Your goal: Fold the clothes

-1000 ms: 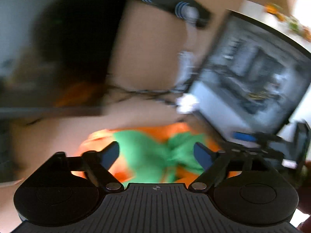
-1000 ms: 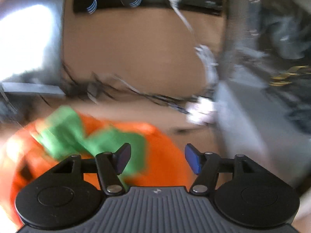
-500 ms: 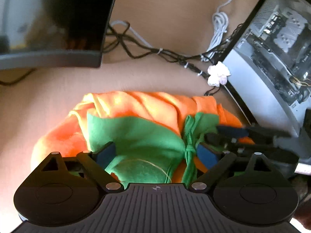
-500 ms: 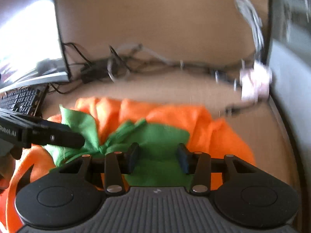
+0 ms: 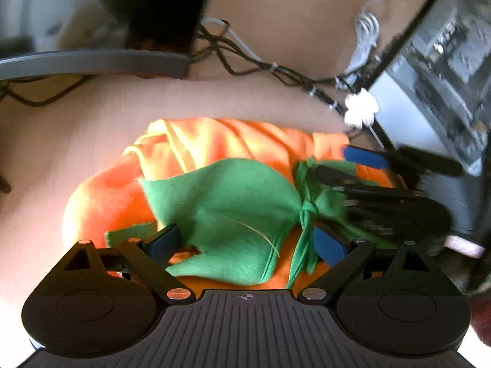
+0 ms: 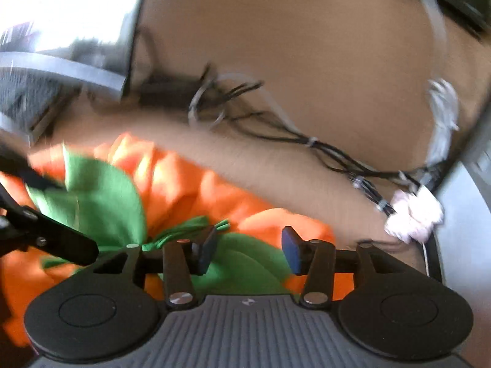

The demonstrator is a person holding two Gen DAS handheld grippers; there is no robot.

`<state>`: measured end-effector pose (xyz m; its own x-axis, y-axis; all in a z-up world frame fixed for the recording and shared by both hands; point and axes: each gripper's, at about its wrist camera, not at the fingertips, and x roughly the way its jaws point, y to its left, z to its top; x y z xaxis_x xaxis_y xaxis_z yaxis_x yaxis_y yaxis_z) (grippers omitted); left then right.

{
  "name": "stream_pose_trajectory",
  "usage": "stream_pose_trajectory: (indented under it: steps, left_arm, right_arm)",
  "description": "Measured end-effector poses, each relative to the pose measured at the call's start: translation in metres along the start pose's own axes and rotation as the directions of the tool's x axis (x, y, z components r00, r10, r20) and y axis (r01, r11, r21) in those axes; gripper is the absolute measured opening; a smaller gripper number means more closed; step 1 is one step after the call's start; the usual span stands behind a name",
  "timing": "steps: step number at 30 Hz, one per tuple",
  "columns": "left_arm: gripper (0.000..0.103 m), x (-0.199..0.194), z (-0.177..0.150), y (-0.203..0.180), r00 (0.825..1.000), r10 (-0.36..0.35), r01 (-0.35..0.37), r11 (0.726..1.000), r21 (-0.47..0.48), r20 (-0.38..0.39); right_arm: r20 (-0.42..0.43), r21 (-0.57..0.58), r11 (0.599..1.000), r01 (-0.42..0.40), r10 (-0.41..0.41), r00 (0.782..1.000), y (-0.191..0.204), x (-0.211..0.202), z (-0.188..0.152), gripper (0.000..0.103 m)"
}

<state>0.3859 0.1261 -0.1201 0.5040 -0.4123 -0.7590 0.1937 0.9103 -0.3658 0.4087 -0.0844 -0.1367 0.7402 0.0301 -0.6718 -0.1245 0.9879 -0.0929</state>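
Note:
An orange garment (image 5: 221, 141) with green fabric pieces (image 5: 233, 202) lies crumpled on the beige tabletop (image 5: 76, 128). The green parts meet in a knot (image 5: 305, 207). My left gripper (image 5: 245, 243) hovers low over the green fabric, open, with cloth under the gap and nothing pinched. My right gripper (image 6: 249, 251) is open over the green fabric (image 6: 245, 263) near the garment's right end (image 6: 285, 224). It also shows at the right of the left wrist view, where the right gripper (image 5: 368, 178) reaches over the knot. The left gripper (image 6: 46, 239) shows at the left of the right wrist view.
A monitor (image 5: 92, 61) stands at the back left, with a keyboard (image 6: 21, 101) near it. A bundle of black cables (image 5: 270, 67) runs behind the garment to a white clip-like lump (image 5: 360, 110). A glass-sided computer case (image 5: 438, 70) stands at the right.
Both grippers have come down close over the garment. The right gripper's fingers stand narrower than a second ago. The cloth itself has hardly moved.

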Motion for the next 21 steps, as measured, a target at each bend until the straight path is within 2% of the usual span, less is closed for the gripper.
stream_pose_trajectory:
  steps: [3, 6, 8, 10, 11, 12, 16, 19, 21]
  left_arm:
    - [0.096, -0.006, -0.001, 0.007, 1.0, 0.008, -0.008, 0.999, -0.031, 0.009]
    - [0.096, -0.003, -0.004, 0.01, 0.999, 0.049, -0.049, 0.998, -0.033, -0.006]
    - [0.096, 0.0, -0.006, 0.012, 0.997, 0.077, -0.078, 0.997, -0.023, -0.019]
    - [0.096, 0.002, -0.007, 0.014, 0.996, 0.088, -0.089, 0.996, -0.024, -0.019]
    - [0.097, 0.002, -0.007, 0.015, 0.996, 0.088, -0.089, 0.996, -0.027, -0.015]
    - [0.097, 0.003, -0.006, 0.017, 0.996, 0.089, -0.089, 0.996, -0.031, -0.011]
    - [0.097, -0.006, -0.003, 0.02, 0.996, 0.083, -0.082, 0.994, -0.071, 0.011]
    - [0.097, -0.027, -0.005, 0.027, 0.994, 0.098, -0.095, 0.992, -0.084, 0.041]
    - [0.097, -0.046, -0.01, 0.04, 0.992, 0.108, -0.1, 0.987, -0.127, 0.061]
  right_arm:
    - [-0.013, 0.063, 0.998, -0.012, 0.013, 1.0, -0.015, -0.012, -0.002, 0.052]
    - [-0.093, 0.031, 0.999, 0.027, -0.024, 0.995, -0.026, -0.001, -0.015, 0.052]
    - [-0.068, 0.034, 0.999, 0.007, -0.004, 0.998, -0.031, -0.007, -0.008, 0.053]
    - [-0.018, 0.04, 0.998, -0.041, 0.041, 0.999, -0.032, -0.011, 0.01, 0.065]
    - [0.002, 0.04, 0.996, -0.078, 0.078, 0.997, -0.032, -0.01, 0.021, 0.076]
    - [0.008, 0.026, 0.992, -0.123, 0.123, 0.992, -0.029, -0.003, 0.032, 0.081]
    - [-0.032, -0.054, 0.964, -0.261, 0.259, 0.965, -0.009, 0.04, 0.059, 0.081]
    - [-0.091, -0.062, 0.942, -0.329, 0.323, 0.942, -0.002, 0.077, 0.064, 0.081]
    - [-0.138, -0.03, 0.925, -0.378, 0.371, 0.918, -0.002, 0.094, 0.065, 0.08]
